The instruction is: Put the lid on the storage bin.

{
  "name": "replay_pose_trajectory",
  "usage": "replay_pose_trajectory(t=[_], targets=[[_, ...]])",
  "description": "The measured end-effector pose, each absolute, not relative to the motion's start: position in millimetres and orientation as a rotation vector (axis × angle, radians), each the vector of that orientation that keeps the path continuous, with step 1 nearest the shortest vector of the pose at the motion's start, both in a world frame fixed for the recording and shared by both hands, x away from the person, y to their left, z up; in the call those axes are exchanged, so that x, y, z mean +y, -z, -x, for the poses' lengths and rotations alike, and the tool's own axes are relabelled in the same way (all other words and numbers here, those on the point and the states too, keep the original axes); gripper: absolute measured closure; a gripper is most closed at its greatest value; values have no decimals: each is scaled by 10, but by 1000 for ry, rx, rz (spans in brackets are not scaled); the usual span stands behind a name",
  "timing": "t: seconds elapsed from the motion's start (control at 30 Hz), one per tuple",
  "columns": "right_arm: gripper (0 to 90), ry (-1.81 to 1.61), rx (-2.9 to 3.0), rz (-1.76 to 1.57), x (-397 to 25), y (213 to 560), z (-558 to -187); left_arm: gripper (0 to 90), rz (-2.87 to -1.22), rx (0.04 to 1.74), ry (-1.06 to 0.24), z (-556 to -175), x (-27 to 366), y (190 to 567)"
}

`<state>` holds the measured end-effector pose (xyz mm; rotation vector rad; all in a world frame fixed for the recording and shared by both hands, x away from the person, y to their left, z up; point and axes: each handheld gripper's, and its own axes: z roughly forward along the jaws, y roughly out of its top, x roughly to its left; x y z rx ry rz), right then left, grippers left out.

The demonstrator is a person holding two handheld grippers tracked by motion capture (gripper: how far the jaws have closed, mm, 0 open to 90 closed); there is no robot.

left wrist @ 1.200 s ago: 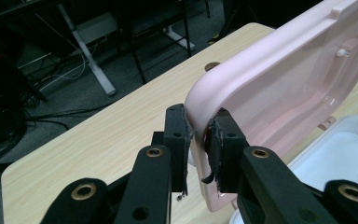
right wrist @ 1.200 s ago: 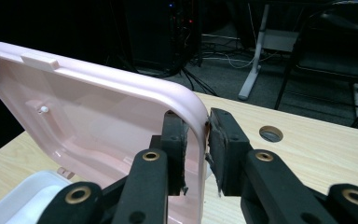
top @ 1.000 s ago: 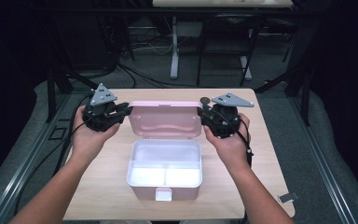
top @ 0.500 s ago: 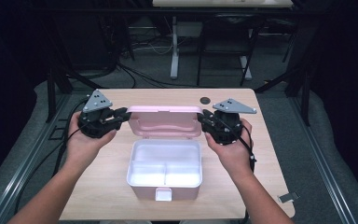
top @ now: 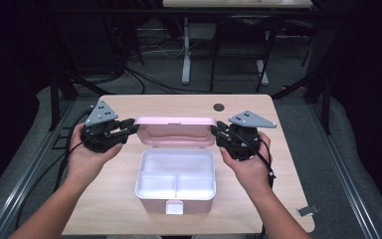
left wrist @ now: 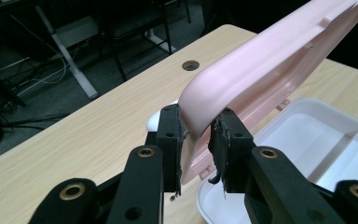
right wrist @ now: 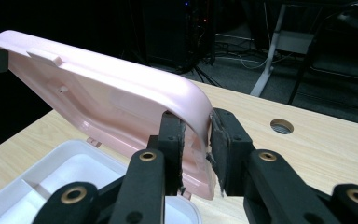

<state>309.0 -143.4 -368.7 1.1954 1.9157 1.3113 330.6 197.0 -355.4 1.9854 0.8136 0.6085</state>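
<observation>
I have both grippers (top: 131,130) (top: 217,132) clamped on the lid (top: 174,132) corners; my pads hide its edges.

Light wood table (top: 129,199) with a round cable hole (top: 219,106) near the far edge, carrying an open pink lunch box (top: 175,181) at centre.
</observation>
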Motion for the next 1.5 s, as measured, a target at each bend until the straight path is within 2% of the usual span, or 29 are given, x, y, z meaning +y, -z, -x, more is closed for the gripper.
replay_pose_trajectory(t=[0.97, 1.5], targets=[[721, -1337, 1953, -1166, -1481, 3837, -2781, 712, -1989, 765, -558, -2951, 2071, 3725], [707, -1400, 2002, -1145, -1556, 4075, -2541, 713, -1991, 730, -504, -2713, 2143, 3947]])
